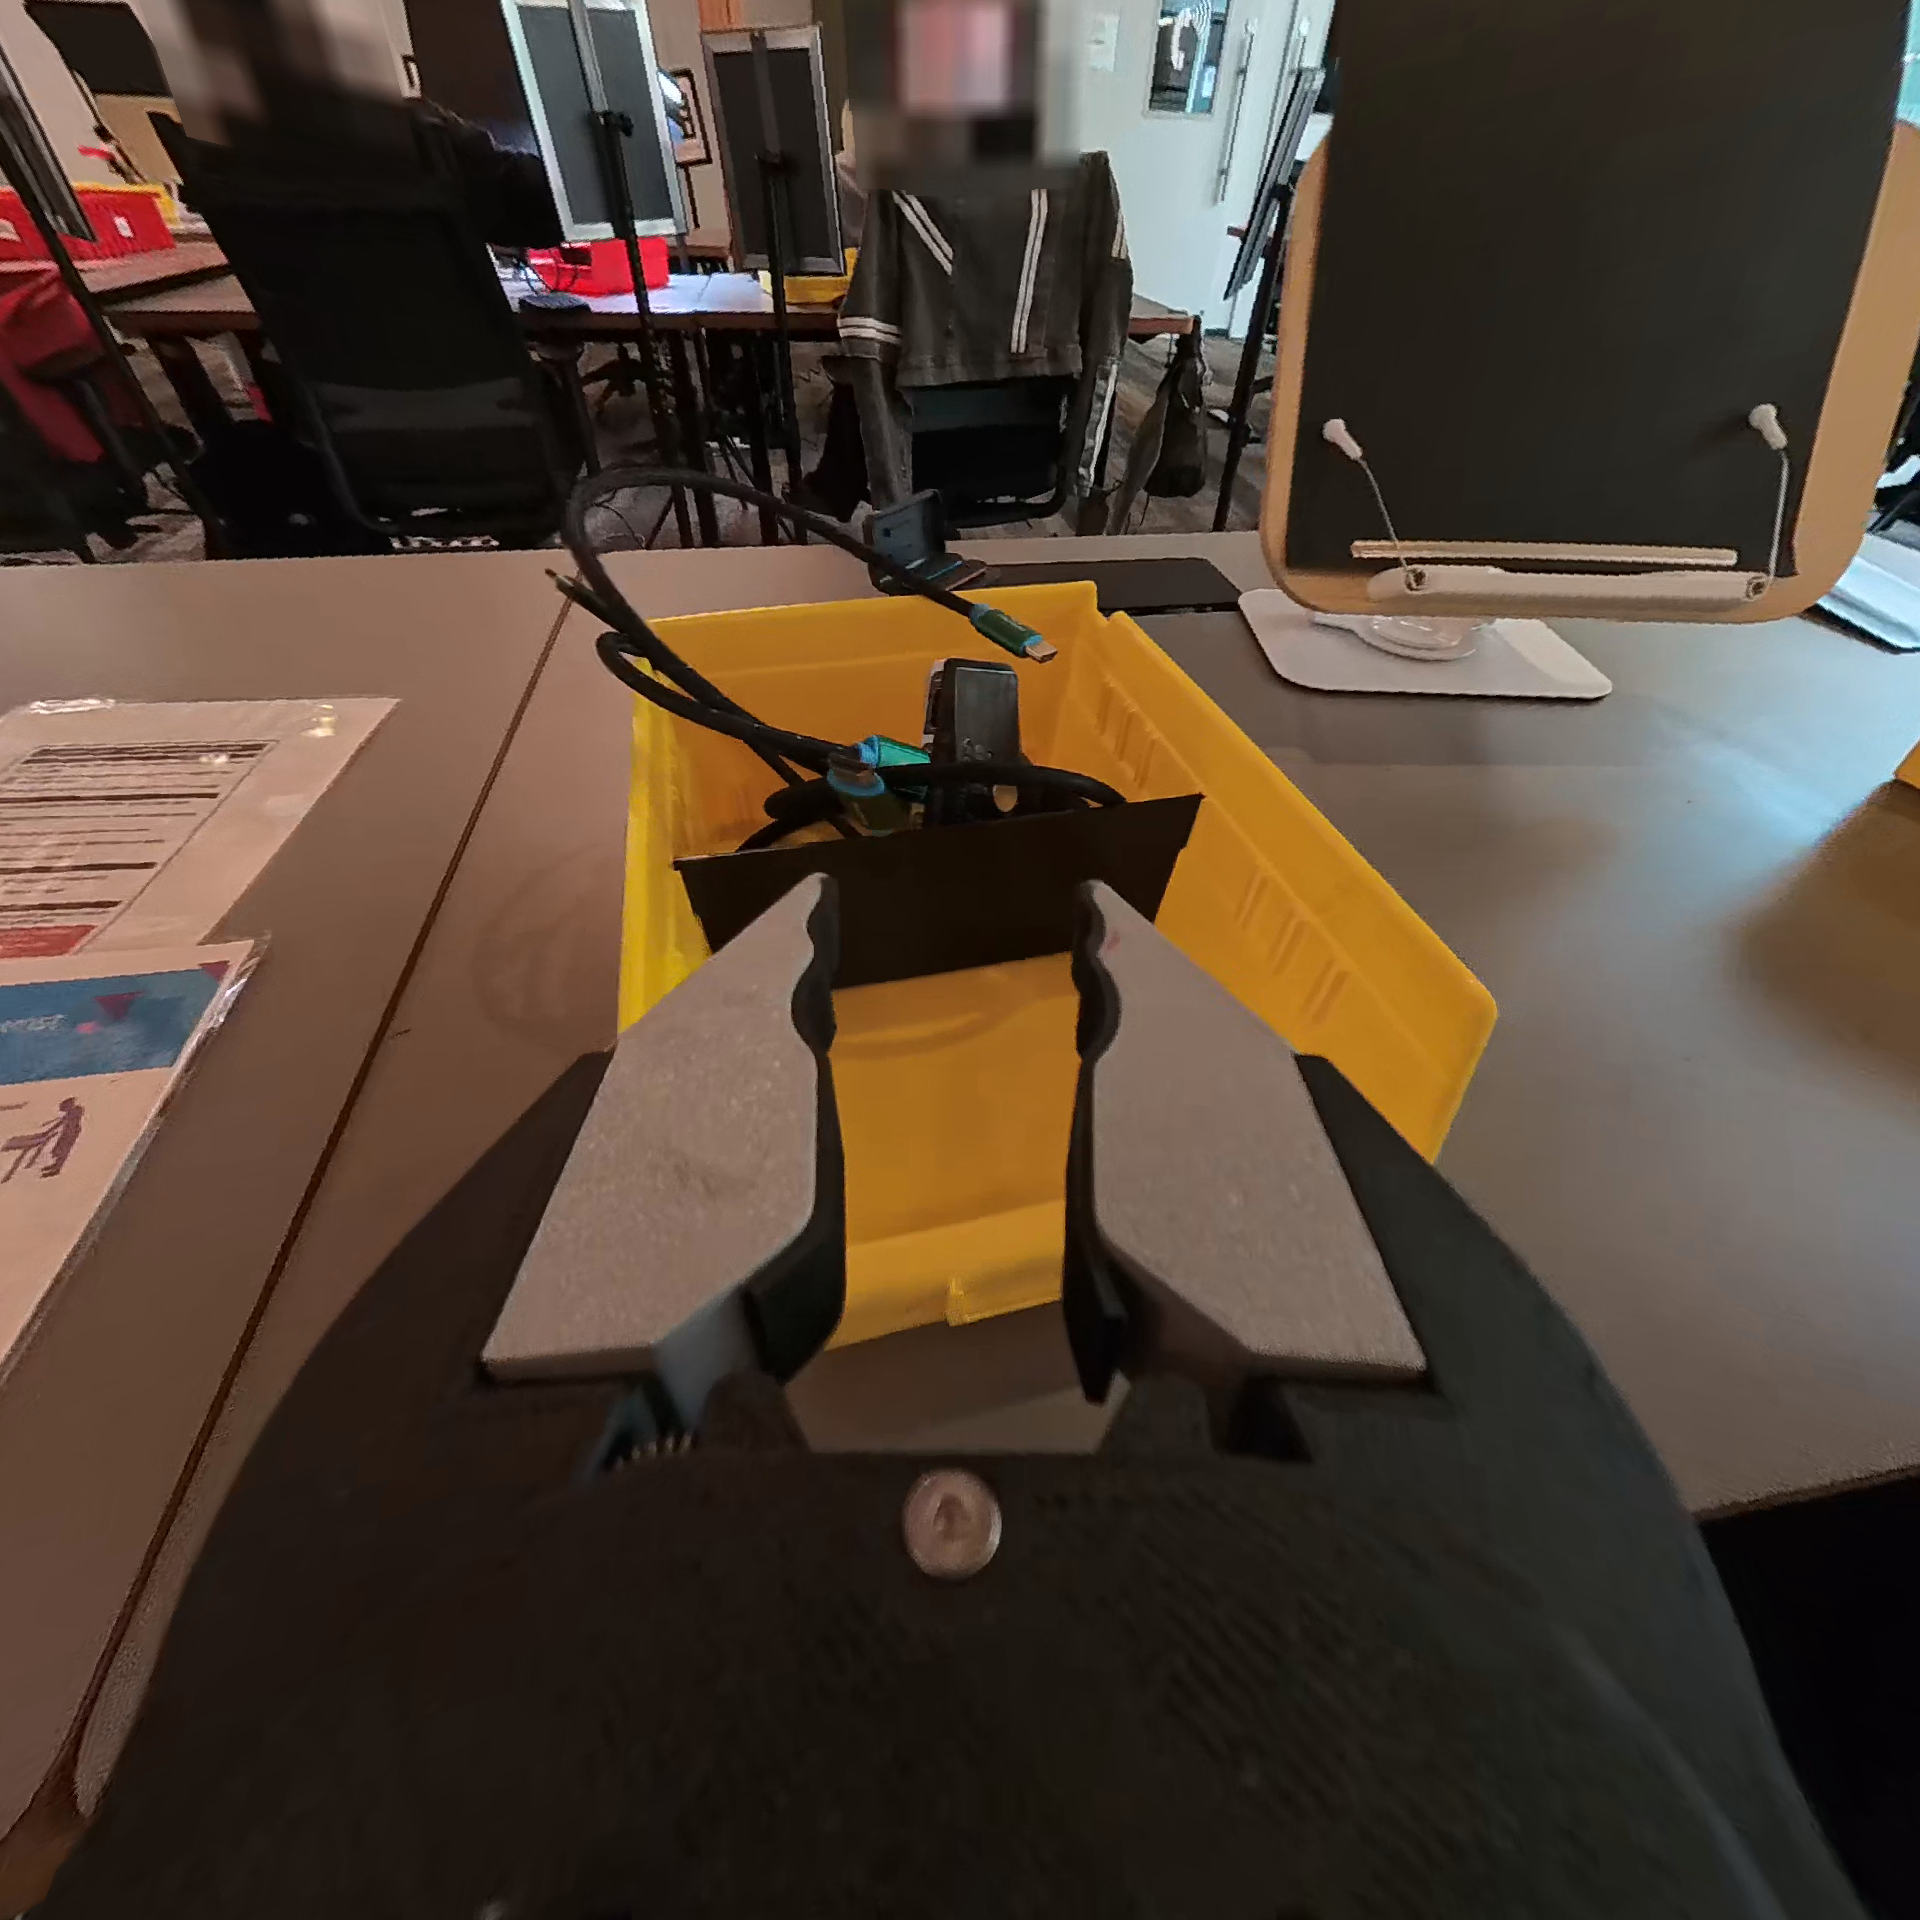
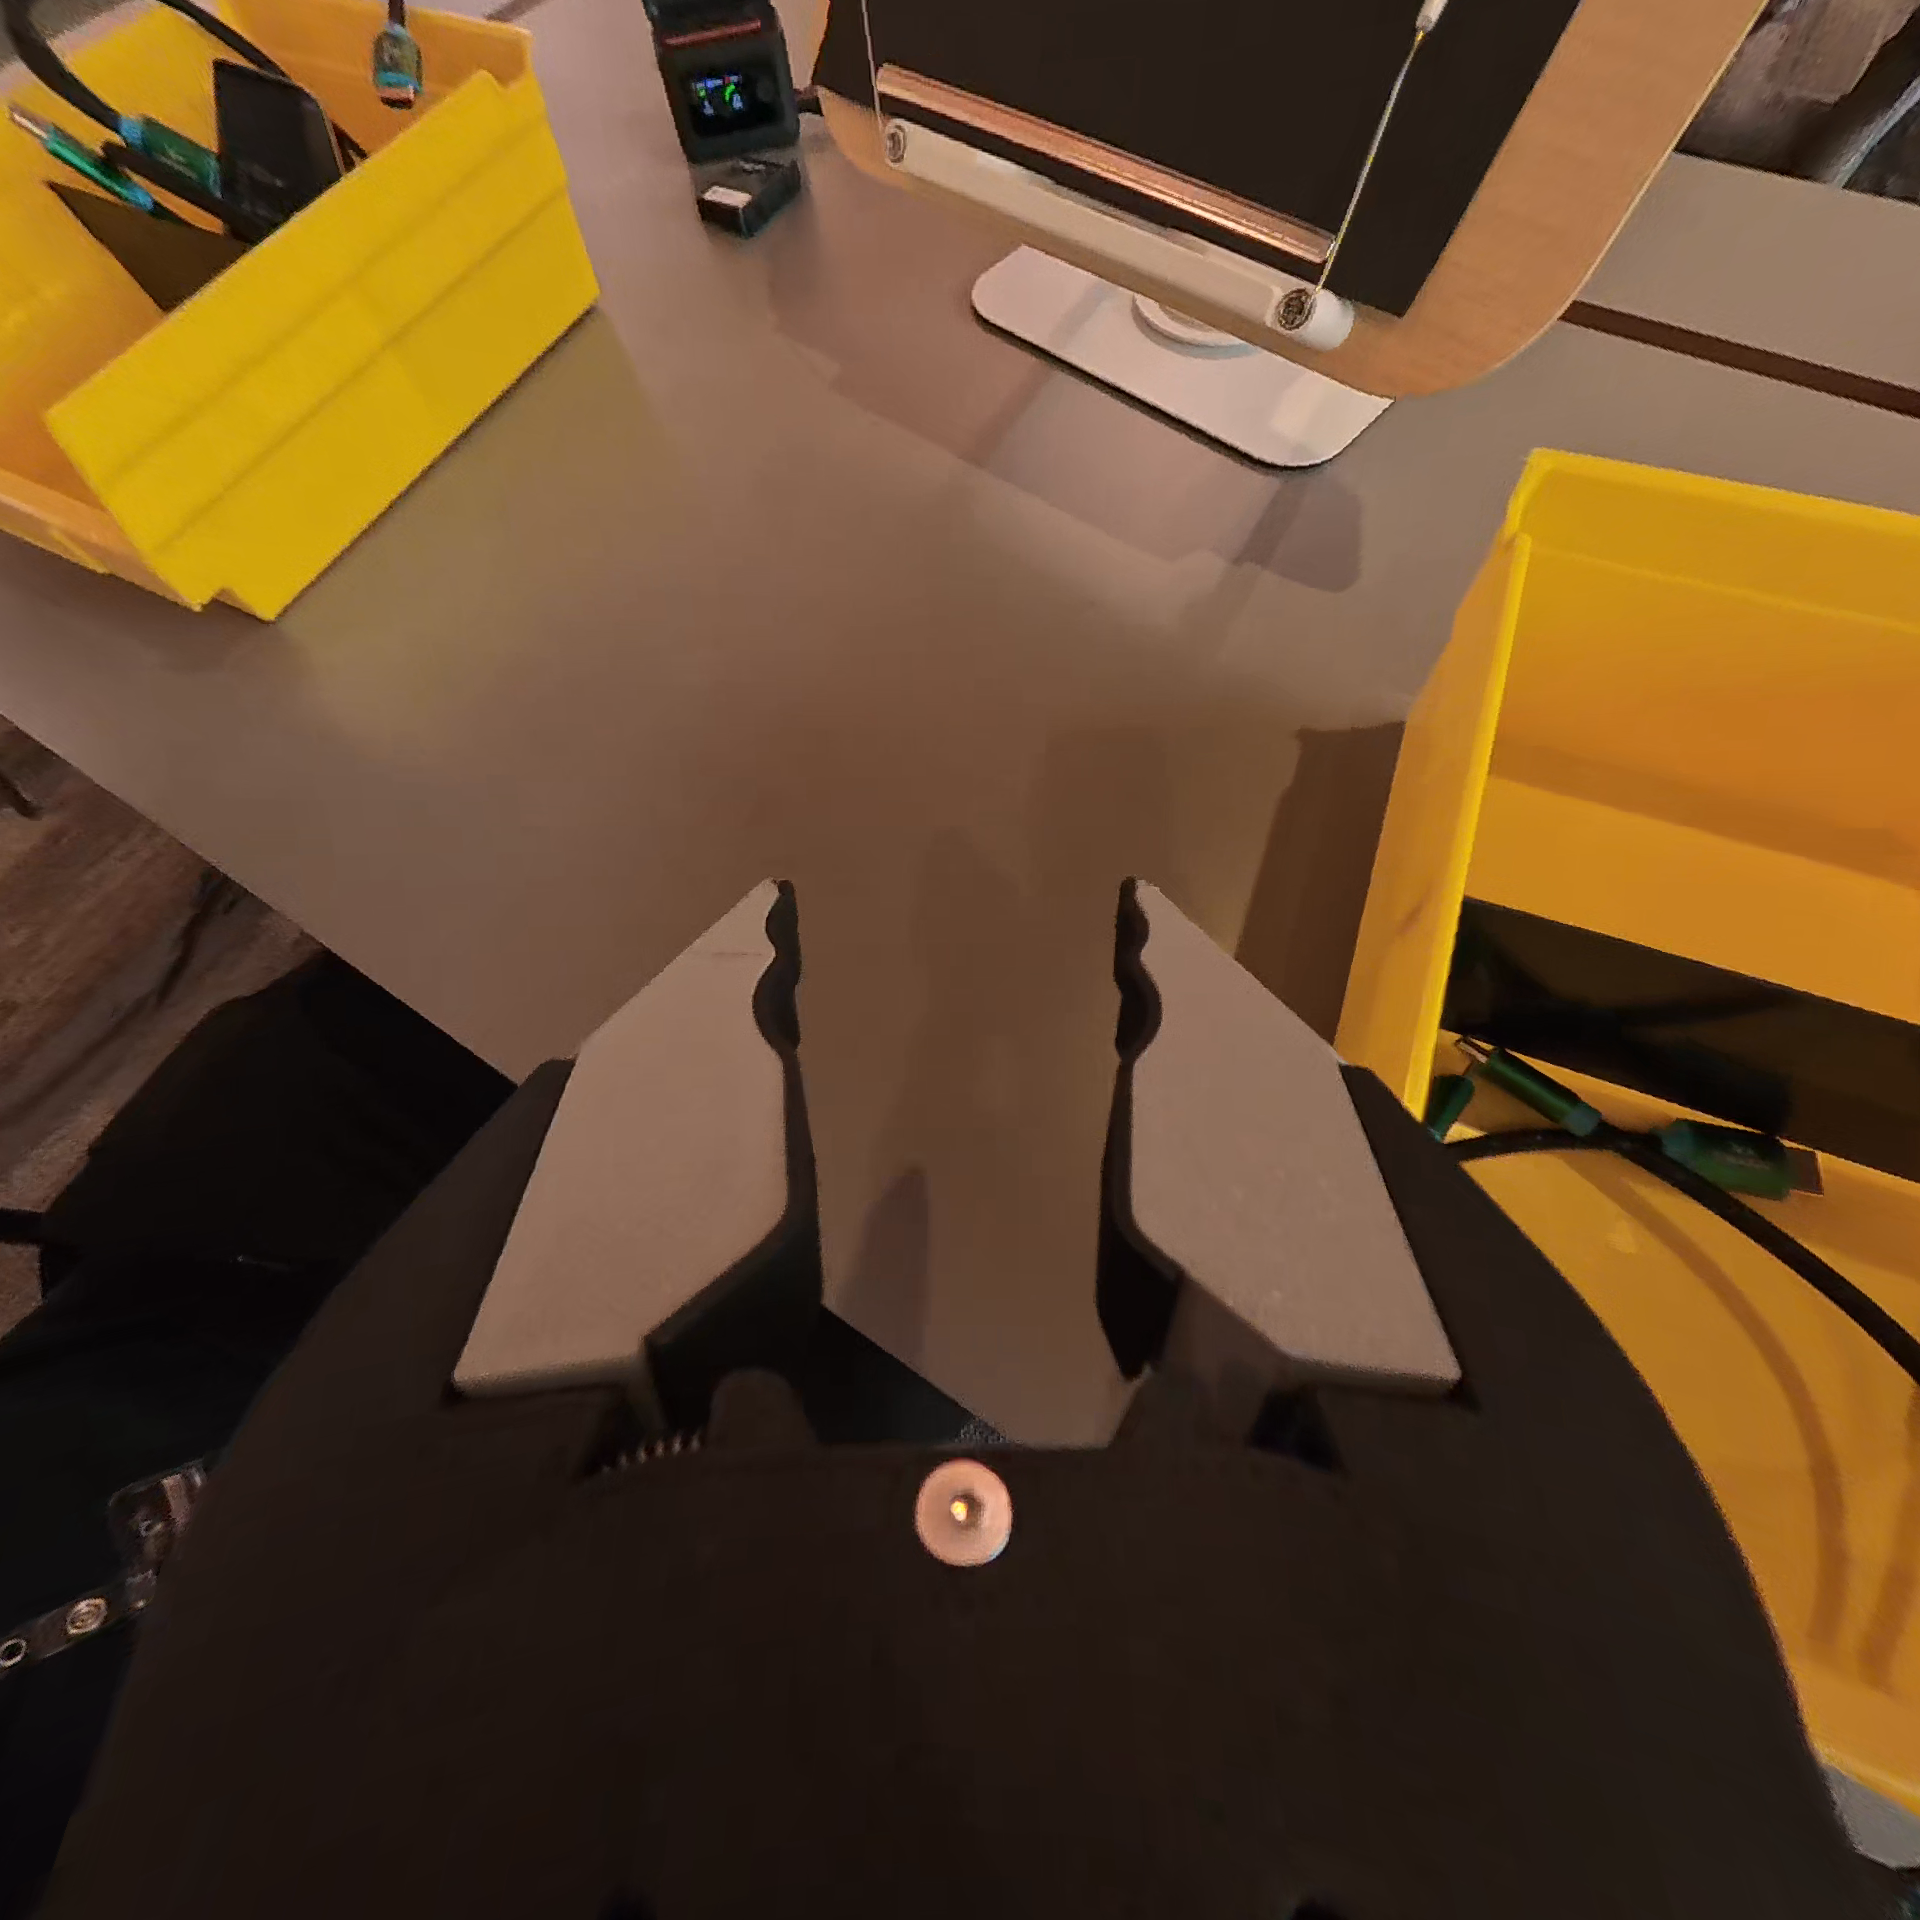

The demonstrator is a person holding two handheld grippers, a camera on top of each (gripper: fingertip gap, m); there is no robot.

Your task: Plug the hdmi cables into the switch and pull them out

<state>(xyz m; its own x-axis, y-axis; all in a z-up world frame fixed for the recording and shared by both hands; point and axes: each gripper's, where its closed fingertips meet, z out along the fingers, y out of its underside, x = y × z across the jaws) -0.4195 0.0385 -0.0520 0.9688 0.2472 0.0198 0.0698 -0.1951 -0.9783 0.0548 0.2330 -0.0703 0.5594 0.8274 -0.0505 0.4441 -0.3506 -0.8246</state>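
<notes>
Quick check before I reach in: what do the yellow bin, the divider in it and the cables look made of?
Yellow bin: moulded plastic, glossy, with ribbed walls. Divider: thin matte black sheet, plastic or card, hard to tell. Cables: black, seemingly braided jacket; teal, metallic-looking plug shells.

We see a smooth grey-brown counter point(image 1: 1558, 935), black mesh office chairs point(image 1: 395, 416) behind it, dark long wooden desks point(image 1: 665, 312), a striped grey jacket point(image 1: 987, 281) draped over one chair, white back wall point(image 1: 1117, 104).
</notes>
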